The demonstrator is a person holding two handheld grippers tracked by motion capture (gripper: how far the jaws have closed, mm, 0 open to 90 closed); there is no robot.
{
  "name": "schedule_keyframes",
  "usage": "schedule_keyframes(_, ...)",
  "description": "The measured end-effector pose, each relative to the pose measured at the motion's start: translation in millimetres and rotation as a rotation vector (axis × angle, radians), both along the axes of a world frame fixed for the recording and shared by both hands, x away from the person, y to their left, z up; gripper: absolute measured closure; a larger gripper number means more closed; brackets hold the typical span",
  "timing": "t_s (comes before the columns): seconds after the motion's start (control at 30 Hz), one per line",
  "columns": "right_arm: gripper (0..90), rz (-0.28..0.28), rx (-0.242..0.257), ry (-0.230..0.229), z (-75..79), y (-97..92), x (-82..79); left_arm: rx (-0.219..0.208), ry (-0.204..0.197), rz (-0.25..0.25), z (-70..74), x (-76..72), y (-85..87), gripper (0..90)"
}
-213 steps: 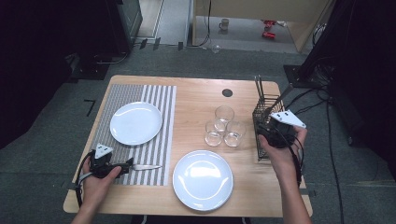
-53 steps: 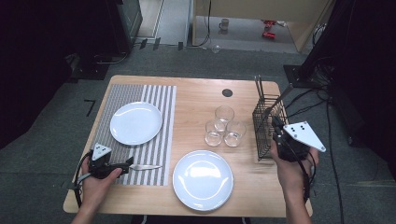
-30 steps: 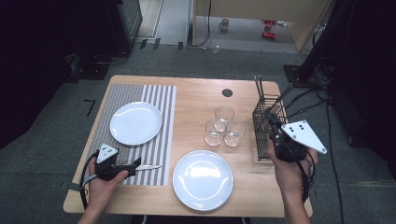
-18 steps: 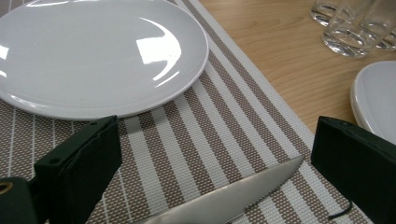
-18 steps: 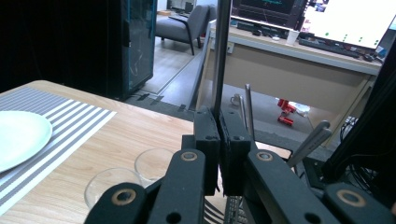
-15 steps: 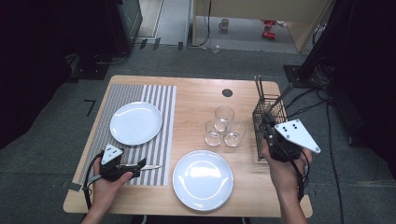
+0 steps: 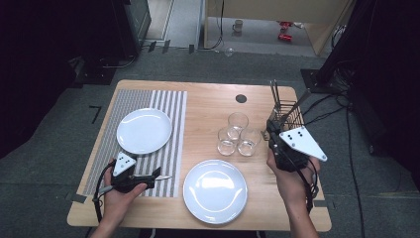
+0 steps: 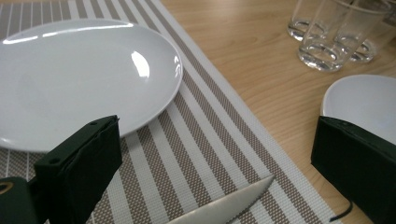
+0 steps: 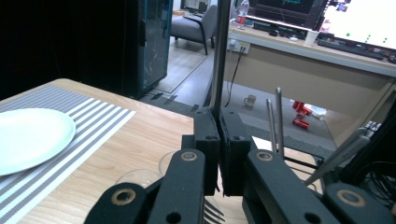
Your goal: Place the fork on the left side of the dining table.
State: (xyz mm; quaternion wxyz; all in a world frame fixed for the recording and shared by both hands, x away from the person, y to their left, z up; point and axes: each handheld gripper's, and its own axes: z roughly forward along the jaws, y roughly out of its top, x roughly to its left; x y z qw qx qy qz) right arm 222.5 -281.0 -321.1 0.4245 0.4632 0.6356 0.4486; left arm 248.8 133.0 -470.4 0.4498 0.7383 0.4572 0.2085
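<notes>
My left gripper (image 7: pixel 154 175) hovers low over the striped placemat (image 7: pixel 168 106) at the front left, jaws wide open (image 8: pixel 219 140). A table knife (image 8: pixel 224 205) lies on the mat between the open jaws; its tip (image 7: pixel 166 177) pokes out to the right. A white plate (image 7: pixel 143 130) rests on the mat just beyond. My right gripper (image 7: pixel 273 133) is at the wire cutlery basket (image 7: pixel 286 115), shut (image 9: pixel 219 140) on a fork (image 9: pixel 219 56). The fork's handle stands upright above the pads and its tines show below them.
A second white plate (image 7: pixel 215 191) lies on the bare wood at the front centre. Three clear glasses (image 7: pixel 237 135) stand between it and the basket. More cutlery handles (image 9: pixel 273 121) rise from the basket. A dark round hole (image 7: pixel 241 98) is near the table's far edge.
My left gripper has slid to the right along the knife, a little higher, with jaws still open. The right gripper keeps its grip on the fork and has hardly moved.
</notes>
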Motion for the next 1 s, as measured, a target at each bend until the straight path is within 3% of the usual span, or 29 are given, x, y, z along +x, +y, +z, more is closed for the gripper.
schedule_keyframes(0.27,88.0,0.02,0.017,0.013,-1.8,9.8,3.3,-0.004,-0.031,-0.018,8.2,-0.6,-9.4,2.1)
schedule_keyframes(0.37,88.0,0.032,0.021,0.012,-1.0,14.0,4.7,0.014,-0.056,-0.022,11.8,-2.3,-12.9,2.2)
schedule_keyframes(0.63,87.9,0.057,0.039,0.015,-2.1,24.2,7.7,0.0,-0.076,-0.023,20.1,-2.6,-23.2,2.2)
schedule_keyframes(1.0,87.9,0.079,0.049,0.022,-3.7,32.1,7.6,-0.001,-0.084,-0.066,26.9,0.8,-40.6,2.1)
